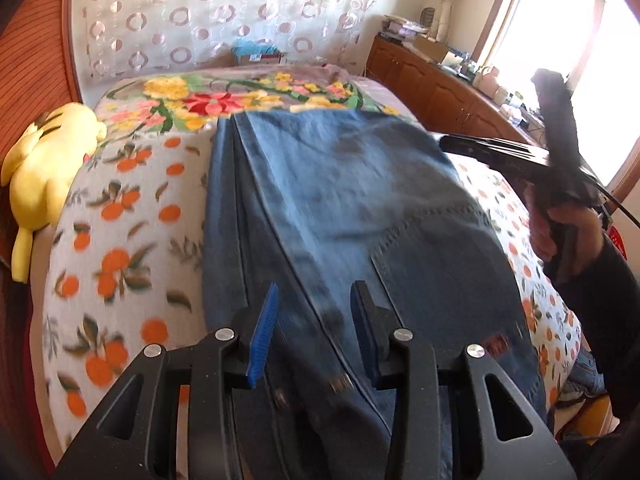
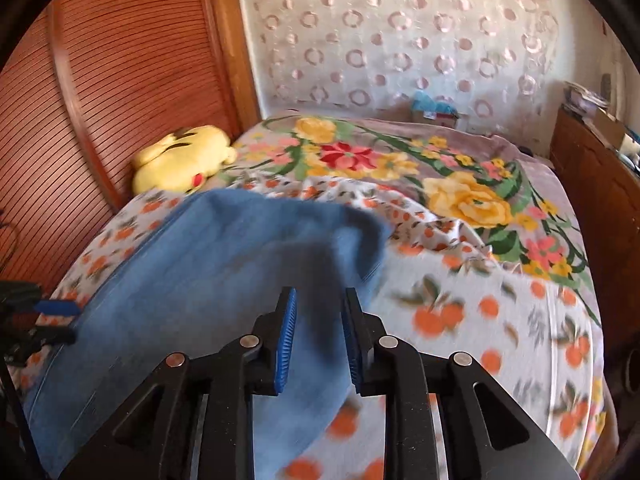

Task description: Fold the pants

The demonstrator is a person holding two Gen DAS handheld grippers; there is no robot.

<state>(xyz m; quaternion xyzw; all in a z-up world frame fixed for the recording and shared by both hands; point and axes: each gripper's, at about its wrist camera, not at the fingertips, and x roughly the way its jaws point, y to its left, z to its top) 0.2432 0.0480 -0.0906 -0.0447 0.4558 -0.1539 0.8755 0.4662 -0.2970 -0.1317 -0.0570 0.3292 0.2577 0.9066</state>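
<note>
Here, pants: blue denim jeans lying flat along the bed's orange-print sheet.
Left tongs: partly open above the denim, gripping nothing.
Right tongs: partly open, empty.

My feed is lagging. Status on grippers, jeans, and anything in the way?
Left gripper open over jeans, holding nothing. Right gripper open, empty. Jeans flat on bed. Plush toy clear of them.
</note>
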